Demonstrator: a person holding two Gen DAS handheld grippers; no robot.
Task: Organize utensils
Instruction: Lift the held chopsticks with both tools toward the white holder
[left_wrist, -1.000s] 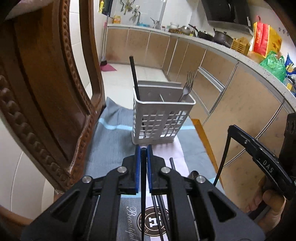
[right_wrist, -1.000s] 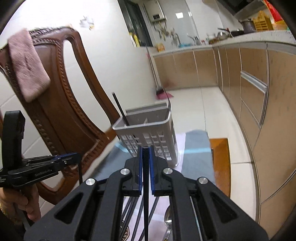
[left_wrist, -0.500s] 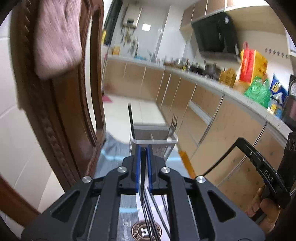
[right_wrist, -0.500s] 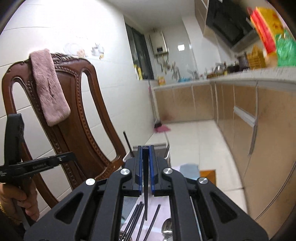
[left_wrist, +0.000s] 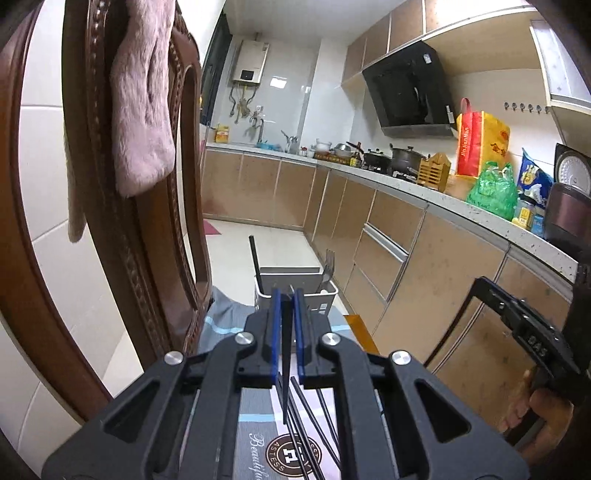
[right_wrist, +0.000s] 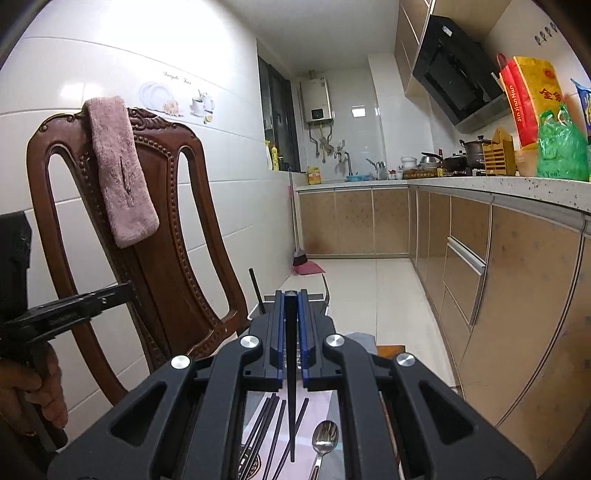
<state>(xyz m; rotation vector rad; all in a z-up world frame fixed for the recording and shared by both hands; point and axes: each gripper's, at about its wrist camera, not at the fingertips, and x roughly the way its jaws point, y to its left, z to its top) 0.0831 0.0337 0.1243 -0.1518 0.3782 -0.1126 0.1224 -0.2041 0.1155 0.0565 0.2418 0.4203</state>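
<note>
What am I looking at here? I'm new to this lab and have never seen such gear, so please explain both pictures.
There is no robot: a person holds a two-finger black gripper in each hand, with a camera on each looking along its fingers. One picture is from the left gripper, the other from the right gripper. Each is shut on one thin black chopstick. Ahead stands a white slotted plastic utensil basket, already holding a chopstick and a metal fork. It rests on a grey-blue cloth beside a carved brown wooden chair. Below lie loose black chopsticks and a metal spoon.
</note>
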